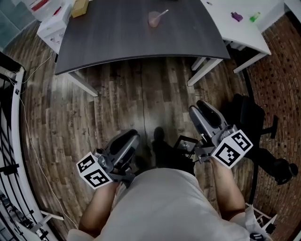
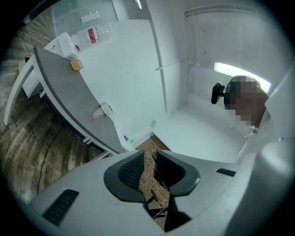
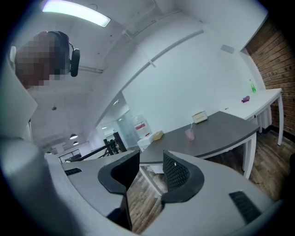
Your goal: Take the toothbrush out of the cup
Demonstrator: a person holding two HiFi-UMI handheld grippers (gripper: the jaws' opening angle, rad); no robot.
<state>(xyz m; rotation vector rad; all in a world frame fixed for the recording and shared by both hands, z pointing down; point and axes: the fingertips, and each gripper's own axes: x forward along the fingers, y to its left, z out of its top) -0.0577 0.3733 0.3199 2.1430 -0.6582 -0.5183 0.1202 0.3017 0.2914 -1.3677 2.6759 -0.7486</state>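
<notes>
A pink translucent cup (image 1: 154, 19) with a toothbrush (image 1: 162, 13) leaning in it stands far off on the dark grey table (image 1: 117, 42). The cup (image 2: 98, 114) is tiny in the left gripper view, and in the right gripper view the cup (image 3: 189, 134) shows its toothbrush (image 3: 191, 126). Both grippers are held close to the person's body over the wooden floor, well short of the table. My left gripper (image 1: 133, 136) (image 2: 148, 154) has a narrow gap between its jaws and holds nothing. My right gripper (image 1: 200, 106) (image 3: 151, 159) stands open and empty.
A white desk (image 1: 240, 28) at the right carries a purple item (image 1: 236, 17) and a green one (image 1: 254, 18). A tan box (image 1: 80, 7) lies at the dark table's far left corner. A black office chair (image 1: 263, 141) stands to my right, a black railing (image 1: 9, 141) to my left.
</notes>
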